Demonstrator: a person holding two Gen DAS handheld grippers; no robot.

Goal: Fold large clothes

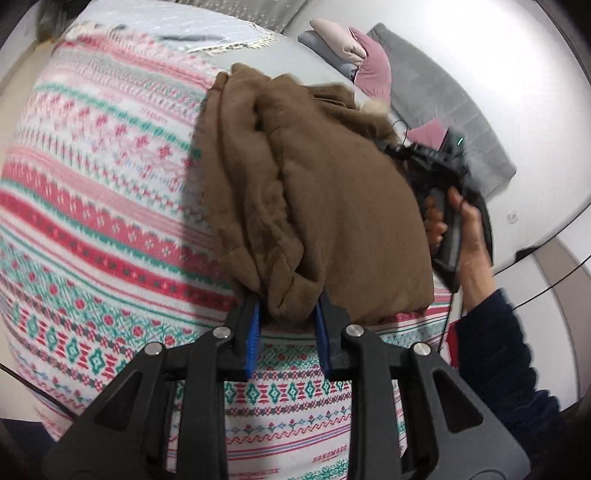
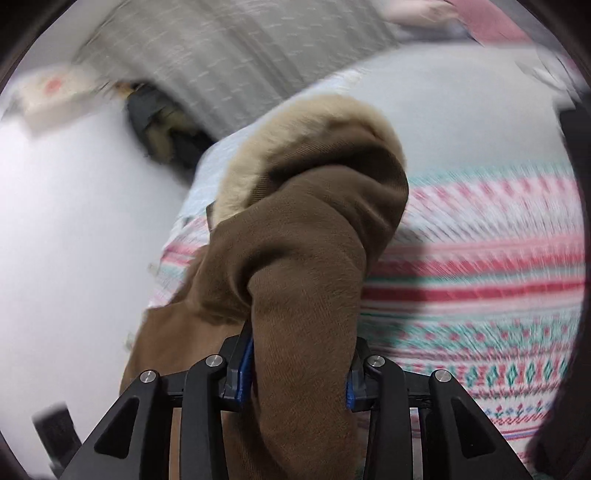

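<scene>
While the left wrist camera is giving me a steady picture, I am seeing my left gripper (image 1: 288, 314) clamping a bunched corner of the brown coat (image 1: 325, 206), its blue pads (image 1: 254, 332) pressing in from both sides. The coat is lying doubled over in thick folds on the patterned blanket (image 1: 96, 206), a red, green and white knit-style print that is covering the bed. My right gripper (image 1: 436, 162) is showing at the far edge of the coat in that view, with the right hand (image 1: 461, 225) wrapping its handle and a dark sleeve (image 1: 509, 354) trailing back from the wrist.

From the right wrist camera, I am seeing the right gripper (image 2: 299, 369) closing on a rolled bundle of the same coat (image 2: 303, 280), the fabric filling the whole gap between the fingers and draping over them. The cream fur trim (image 2: 251, 158) of the hood is curling up just behind the bundle. This view is smearing badly, so I am only guessing that the dark heap (image 2: 162, 129) beside the bed is more clothing.

Beyond the coat, pink and grey pillows (image 1: 354, 55) are piling up against a grey headboard cushion (image 1: 450, 107). A pale blue sheet (image 1: 192, 29) is lying past the blanket's fringe. The bulk of the coat is blocking my sight of the blanket beneath it and of the right gripper's fingertips in the left view.
</scene>
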